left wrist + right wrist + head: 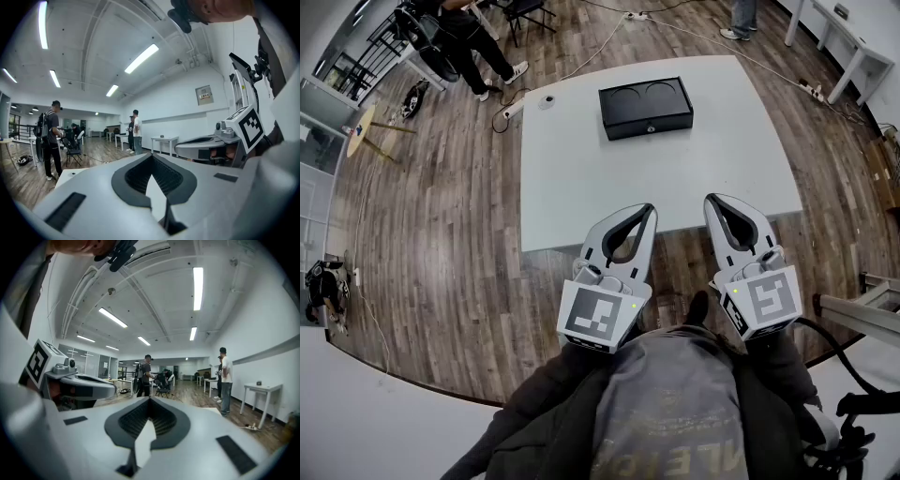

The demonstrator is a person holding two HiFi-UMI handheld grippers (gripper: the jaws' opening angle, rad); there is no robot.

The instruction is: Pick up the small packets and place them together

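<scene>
No small packets show in any view. In the head view my left gripper (645, 209) and right gripper (712, 200) are held side by side close to the person's body, over the near edge of the white table (572, 192). They point roughly level toward the room. Both are shut, tips touching, with nothing between the jaws. The left gripper view looks along its closed jaws (151, 155) with the right gripper (206, 144) beside it. The right gripper view shows its own closed jaws (150, 399) and the left gripper (82, 383) at its left.
A black box (645, 108) with two round recesses lies at the table's far middle, a small white round thing (547, 99) near the far left corner. Cables run over the wood floor (431, 234). People stand beyond the table (473, 47), with other white tables (844, 37) behind.
</scene>
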